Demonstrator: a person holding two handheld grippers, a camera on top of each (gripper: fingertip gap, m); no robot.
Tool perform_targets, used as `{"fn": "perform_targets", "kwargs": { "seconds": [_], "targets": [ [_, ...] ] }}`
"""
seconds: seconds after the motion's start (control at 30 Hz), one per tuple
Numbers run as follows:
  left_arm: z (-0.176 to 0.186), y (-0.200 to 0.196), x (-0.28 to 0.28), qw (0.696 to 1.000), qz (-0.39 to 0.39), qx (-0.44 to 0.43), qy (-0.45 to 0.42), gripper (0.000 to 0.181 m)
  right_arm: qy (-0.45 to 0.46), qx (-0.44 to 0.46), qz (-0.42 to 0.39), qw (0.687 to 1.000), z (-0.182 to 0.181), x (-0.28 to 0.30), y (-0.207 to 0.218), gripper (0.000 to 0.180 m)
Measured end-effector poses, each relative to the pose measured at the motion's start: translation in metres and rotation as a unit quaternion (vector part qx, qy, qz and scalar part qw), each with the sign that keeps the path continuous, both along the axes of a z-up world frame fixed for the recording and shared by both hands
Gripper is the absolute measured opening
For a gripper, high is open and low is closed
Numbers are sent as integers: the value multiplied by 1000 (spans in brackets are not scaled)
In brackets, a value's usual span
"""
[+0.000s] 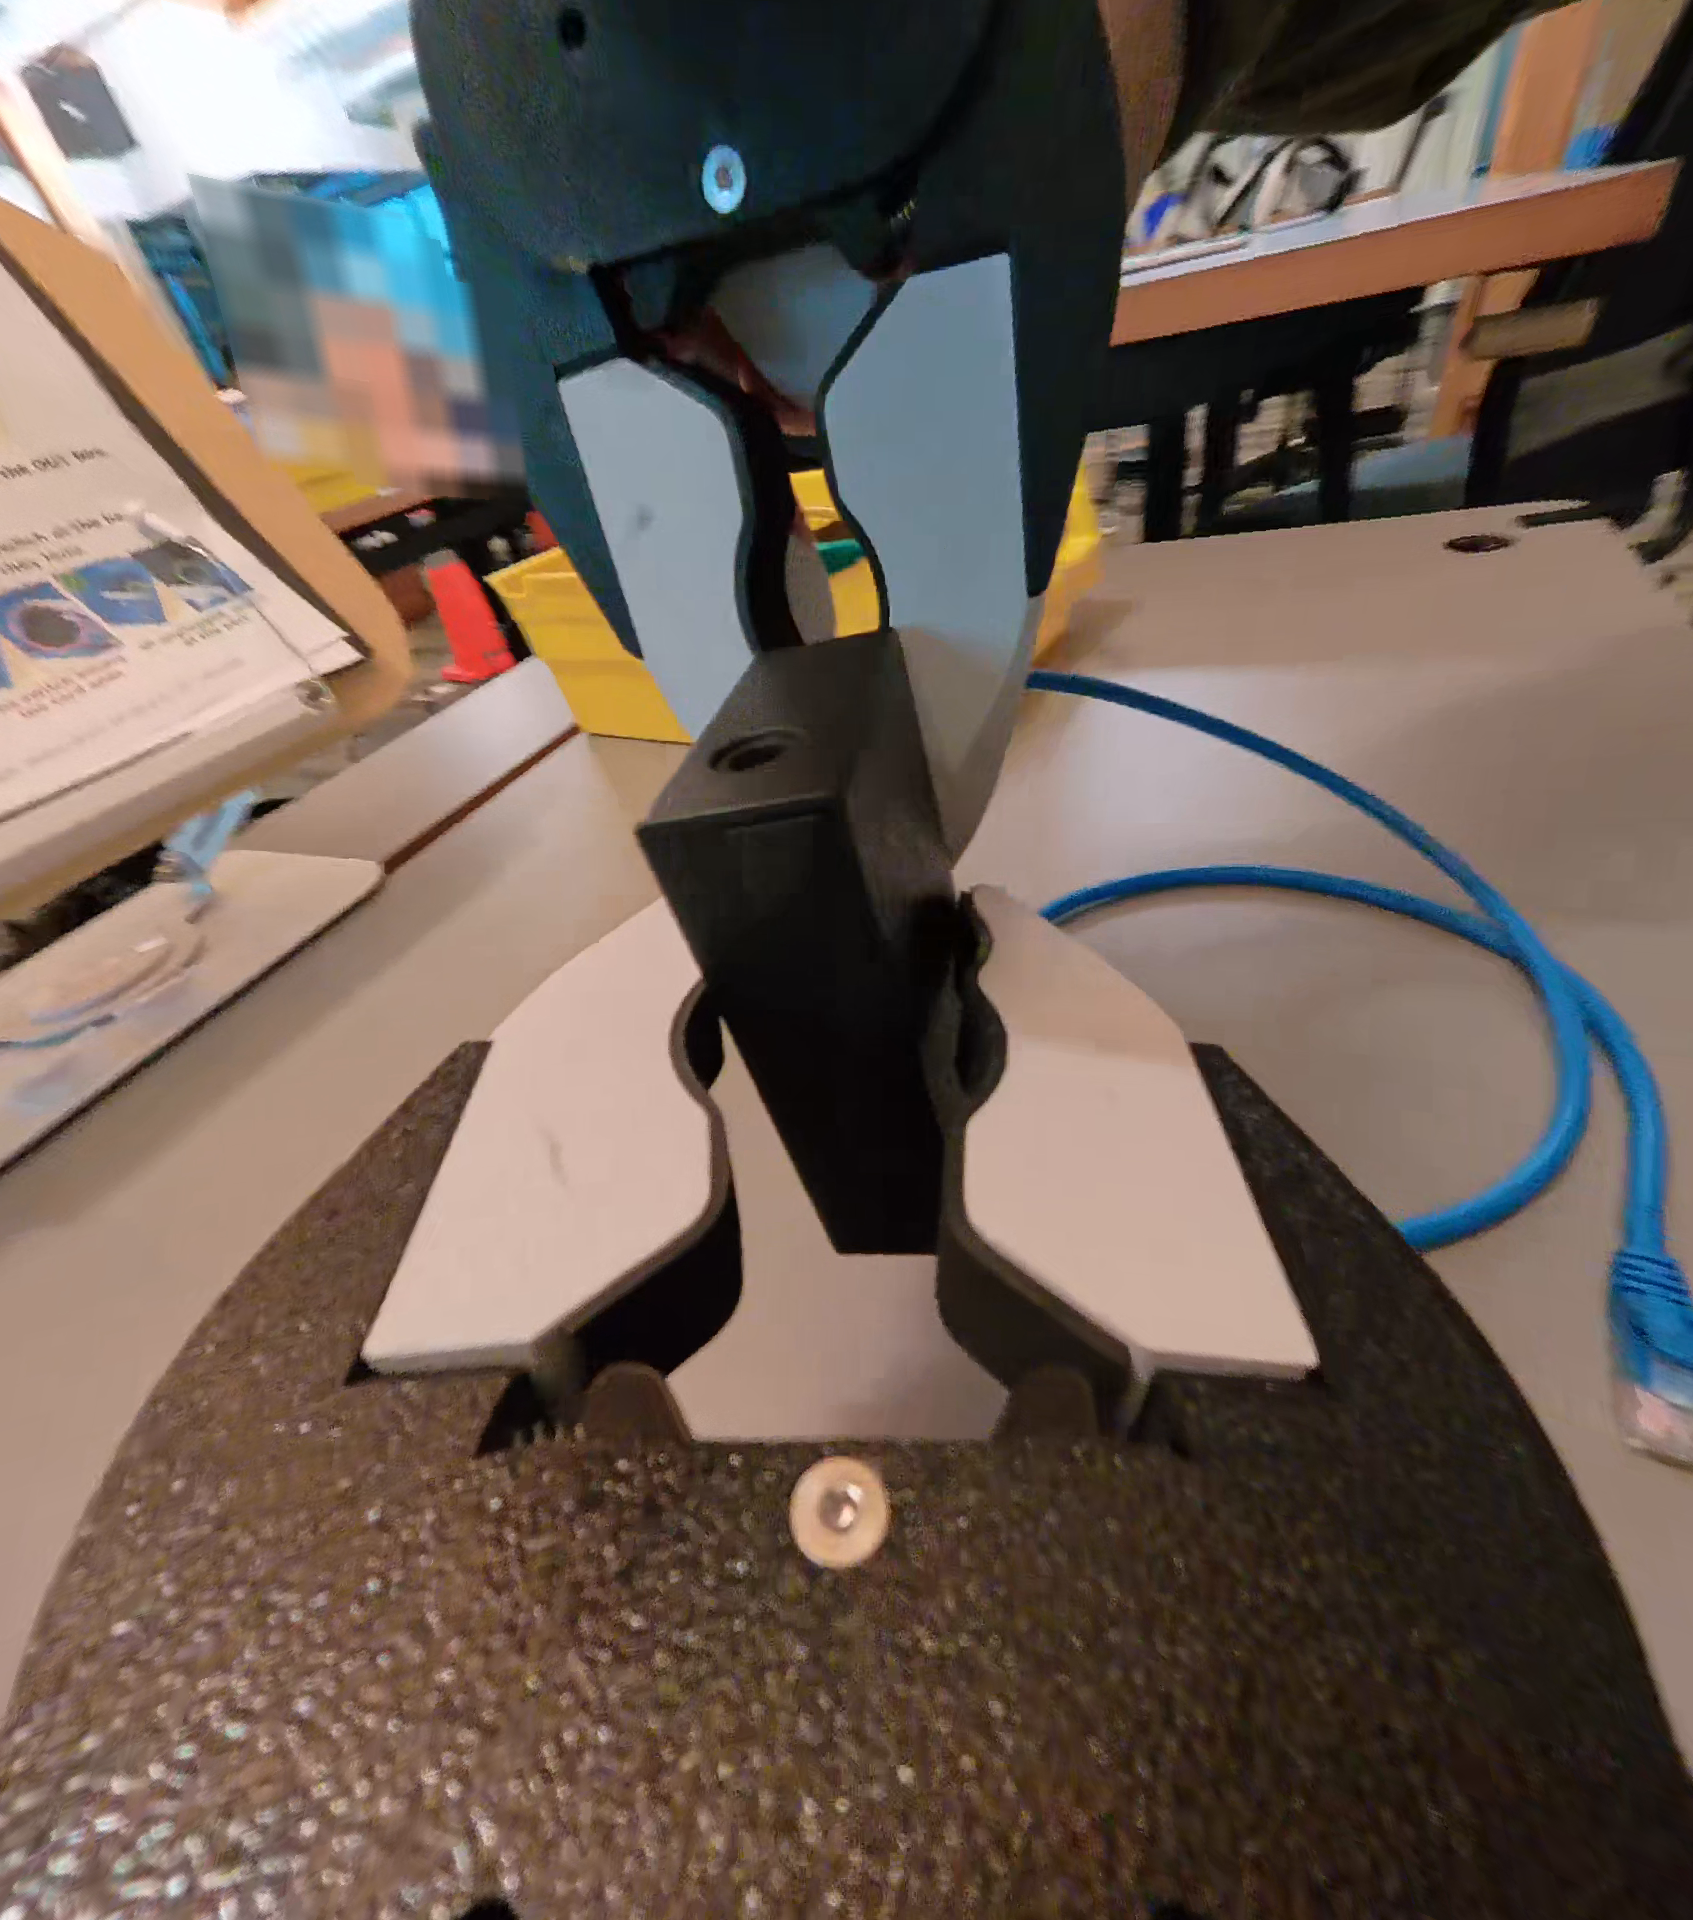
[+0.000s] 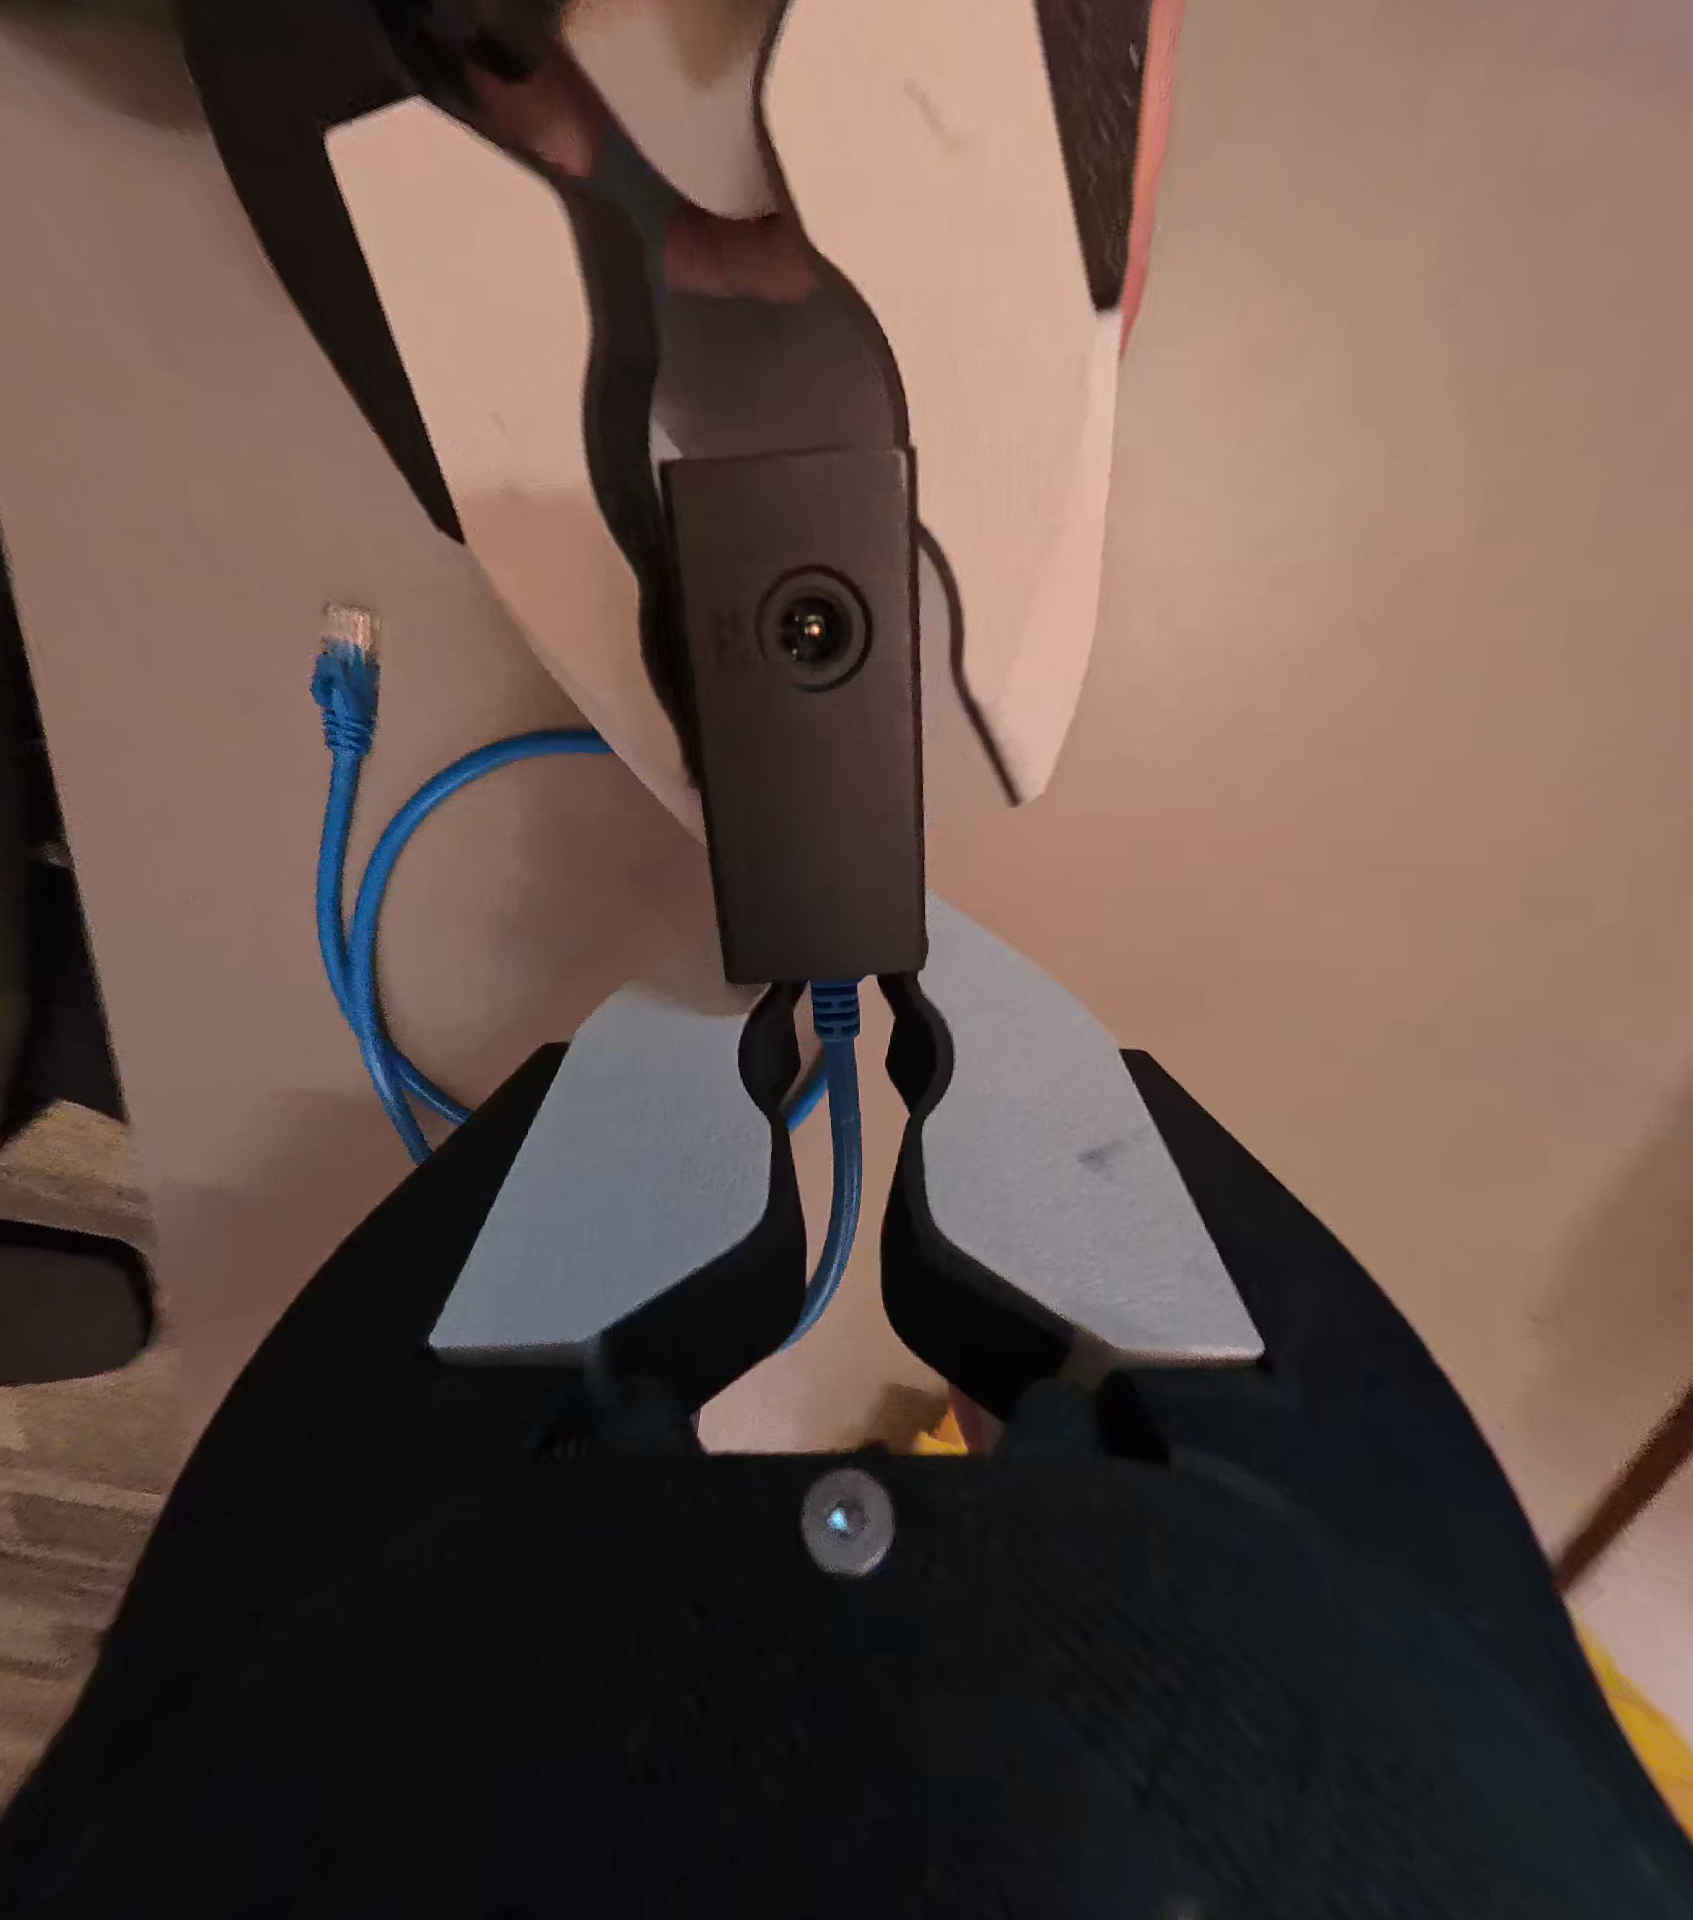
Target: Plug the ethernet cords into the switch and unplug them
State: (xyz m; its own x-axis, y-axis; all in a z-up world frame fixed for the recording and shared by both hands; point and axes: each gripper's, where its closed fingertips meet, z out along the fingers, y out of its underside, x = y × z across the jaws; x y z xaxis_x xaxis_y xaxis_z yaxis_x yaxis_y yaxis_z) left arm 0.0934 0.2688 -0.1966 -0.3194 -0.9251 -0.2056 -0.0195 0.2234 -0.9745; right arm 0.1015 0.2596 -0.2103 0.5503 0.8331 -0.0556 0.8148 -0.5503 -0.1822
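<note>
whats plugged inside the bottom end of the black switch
A blue ethernet cord enters the black switch at its near end, between the right gripper fingers. Its clear plug tip is hidden inside the port.

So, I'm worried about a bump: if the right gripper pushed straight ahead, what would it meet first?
The black switch: its near end sits just ahead of the right gripper, and the blue cord between the jaws already reaches it.

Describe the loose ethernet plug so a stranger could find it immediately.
Start at the beige table and follow the blue cord looping right of the black switch. Its free end is the loose plug, lying untouched on the tabletop: a clear tip on a ribbed blue boot.
</note>
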Motion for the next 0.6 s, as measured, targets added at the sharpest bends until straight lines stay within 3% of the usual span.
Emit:
{"fn": "perform_targets", "kwargs": {
  "seconds": [0.2,0.47,0.6],
  "targets": [
    [13,19,8,988,116,65,-76,81,139,-23,-110,984,6,-7,9,15],
    [25,33,3,979,163,50,-111,87,376,-29,-232,897,30,-32,17,15],
    [28,33,0,978,161,62,-118,80,462,-34,-257,848,36,-37,13,15]
  ]
}}
